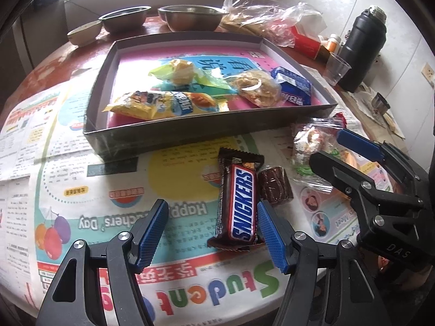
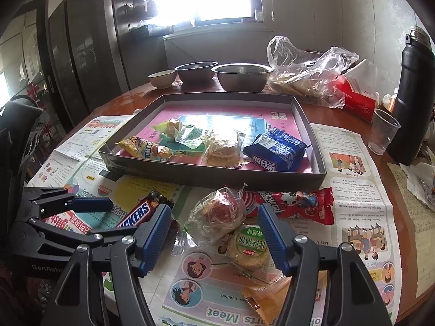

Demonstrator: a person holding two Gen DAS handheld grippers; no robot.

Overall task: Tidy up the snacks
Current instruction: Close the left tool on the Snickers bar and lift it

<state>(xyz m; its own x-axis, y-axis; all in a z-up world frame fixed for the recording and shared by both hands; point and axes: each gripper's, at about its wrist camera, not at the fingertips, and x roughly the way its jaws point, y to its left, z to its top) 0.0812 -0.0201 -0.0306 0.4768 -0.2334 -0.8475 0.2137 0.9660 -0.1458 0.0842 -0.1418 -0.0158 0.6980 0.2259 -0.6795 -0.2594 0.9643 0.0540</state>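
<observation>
Both my grippers' blue fingers gape: left gripper [image 1: 212,233] beside the brown Snickers bar [image 1: 239,201]; only my right gripper [image 2: 214,236] view shows the red snack packet [image 2: 296,203].

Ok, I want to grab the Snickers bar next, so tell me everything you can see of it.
The Snickers bar is a sealed brown wrapper with a blue-and-white logo and crimped ends, apparently glossy plastic. It lies flat on the newspaper, outside the grey box, lengthwise toward it. A small dark wrapped sweet lies against its right side. The left hand-held gripper stands open, with the bar's near end inside its right finger, close to the pad or just touching it.
</observation>
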